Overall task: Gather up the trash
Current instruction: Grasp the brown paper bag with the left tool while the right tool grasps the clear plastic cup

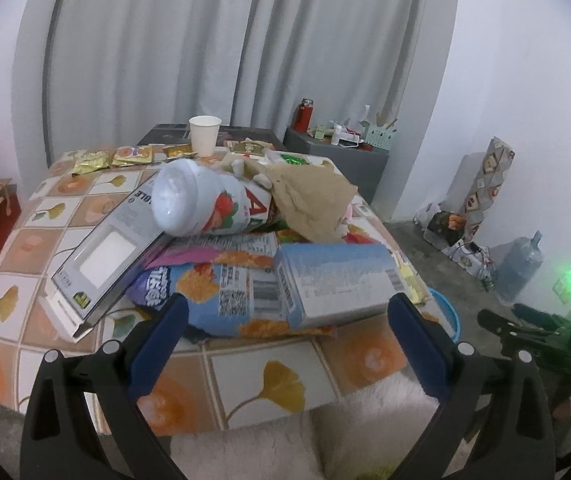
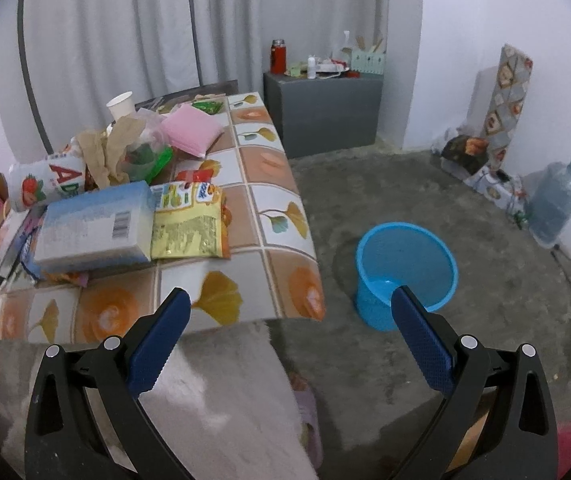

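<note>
Both grippers, left point(image 1: 287, 330) & right point(image 2: 291, 326), gape wide w/ nothing held (trash pile point(image 1: 245, 240) on table point(image 2: 273, 184), blue bin point(image 2: 405, 268) beside).

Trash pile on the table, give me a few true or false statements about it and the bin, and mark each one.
1. The blue bin stands on the floor beside the table. True.
2. Both grippers are holding trash. False: the left gripper and the right gripper are open and hold nothing.
3. A white paper cup stands upright at the far end of the table. True.
4. The bin is full of wrappers. False: it looks empty.
5. The white bottle with a strawberry picture lies on its side on the pile. True.
</note>
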### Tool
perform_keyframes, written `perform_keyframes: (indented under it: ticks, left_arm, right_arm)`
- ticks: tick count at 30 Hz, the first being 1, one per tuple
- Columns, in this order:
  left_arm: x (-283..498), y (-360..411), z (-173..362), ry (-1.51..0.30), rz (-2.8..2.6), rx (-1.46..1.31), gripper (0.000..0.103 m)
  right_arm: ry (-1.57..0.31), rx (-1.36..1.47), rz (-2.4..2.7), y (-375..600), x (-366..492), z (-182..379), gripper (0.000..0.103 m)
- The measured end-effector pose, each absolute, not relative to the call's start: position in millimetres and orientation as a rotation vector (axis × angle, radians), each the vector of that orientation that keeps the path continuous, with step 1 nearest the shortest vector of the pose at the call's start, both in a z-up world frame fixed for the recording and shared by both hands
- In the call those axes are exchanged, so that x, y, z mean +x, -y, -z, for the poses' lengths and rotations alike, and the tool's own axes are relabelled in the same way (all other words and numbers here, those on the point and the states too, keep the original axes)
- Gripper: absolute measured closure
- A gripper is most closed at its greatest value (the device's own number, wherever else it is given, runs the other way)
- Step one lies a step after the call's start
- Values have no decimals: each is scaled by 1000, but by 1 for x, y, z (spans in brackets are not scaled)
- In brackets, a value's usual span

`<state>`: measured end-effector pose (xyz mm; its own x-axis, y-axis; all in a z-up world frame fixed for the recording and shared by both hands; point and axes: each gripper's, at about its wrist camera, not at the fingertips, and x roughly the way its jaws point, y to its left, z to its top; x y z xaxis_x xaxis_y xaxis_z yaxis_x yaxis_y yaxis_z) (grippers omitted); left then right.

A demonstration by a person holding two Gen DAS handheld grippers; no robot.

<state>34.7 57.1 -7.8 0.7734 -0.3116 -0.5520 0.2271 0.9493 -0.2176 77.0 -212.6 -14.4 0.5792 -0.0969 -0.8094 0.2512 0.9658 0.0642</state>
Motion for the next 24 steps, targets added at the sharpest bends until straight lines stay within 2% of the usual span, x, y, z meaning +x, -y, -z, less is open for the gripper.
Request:
perform_keyframes:
  ticks: [13, 18, 22, 24]
  left_arm:
    - [105, -33, -37, -588, 384, -176, 6]
    - [139, 5, -40, -602, 397, -7, 15]
    - [172, 34, -28, -681, 420, 79, 22]
    - [191, 44, -18, -726, 402, 126, 28]
  right_arm:
    - [-925, 299, 141, 241, 127, 2, 13]
    - [-920, 378, 115, 256, 151, 1, 16]
    - [-919, 446, 74, 264, 173, 2, 18]
    - [-922, 493, 39, 269, 189, 3, 20]
